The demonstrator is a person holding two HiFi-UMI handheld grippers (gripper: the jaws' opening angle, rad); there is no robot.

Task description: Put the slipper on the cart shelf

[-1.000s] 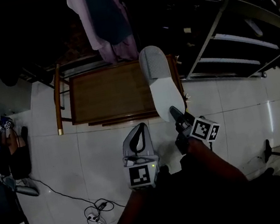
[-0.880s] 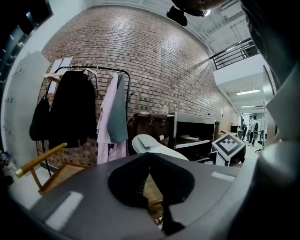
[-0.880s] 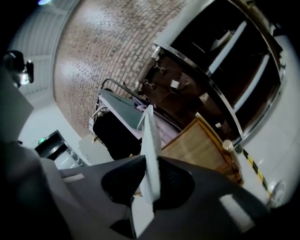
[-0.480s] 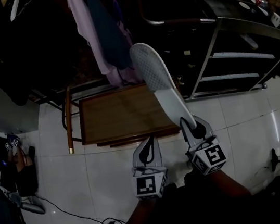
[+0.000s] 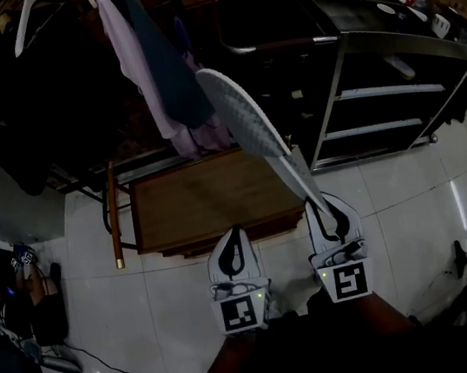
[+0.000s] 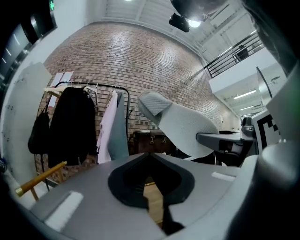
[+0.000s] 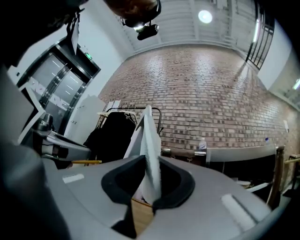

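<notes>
In the head view, the right gripper [image 5: 323,209] clamps one end of a pale grey, flat-soled fabric slipper [image 5: 245,122]. The slipper slants up and away in the air above a low brown wooden table [image 5: 201,204], left of the black metal cart with open shelves [image 5: 395,94] and not on it. The left gripper [image 5: 235,241] hangs just beside the right one, apart from the slipper.

In the left gripper view, its jaws meet at the tips with nothing between them, and the slipper shows to the right.

In the right gripper view, the jaws pinch the slipper, which appears edge-on and upright.
</notes>
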